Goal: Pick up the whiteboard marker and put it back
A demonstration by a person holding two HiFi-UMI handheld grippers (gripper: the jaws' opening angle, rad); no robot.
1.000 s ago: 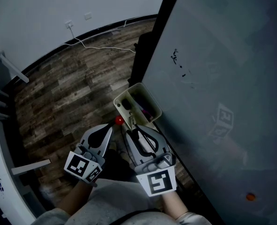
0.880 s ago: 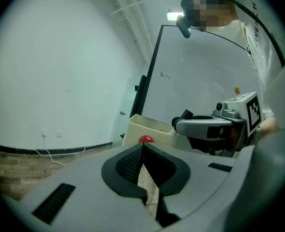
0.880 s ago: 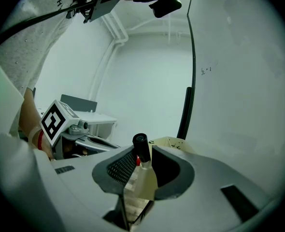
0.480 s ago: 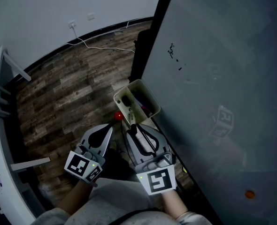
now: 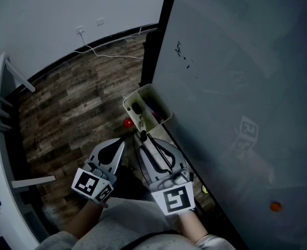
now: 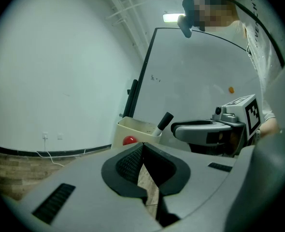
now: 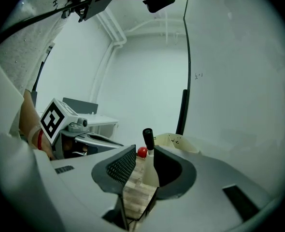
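The right tool (image 7: 144, 153) is closed on the marker (image 7: 150, 172). The marker's white barrel is pinched between the tips and its black cap sticks up past them. The marker points away from the tool toward a cream bin (image 5: 136, 95), which sits just ahead of the tips at the foot of the whiteboard (image 5: 237, 87). The cap is near the bin's closest rim, but I cannot tell whether it touches. Dark things lie inside the bin, too dim to name.

The left tool (image 6: 142, 147) is beside the right one, its tips together with nothing between them. Only the wood floor (image 5: 75, 103) shows through the gap behind its tips. A red ball (image 5: 128, 123) lies on the floor just ahead of the left tool, beside the bin.
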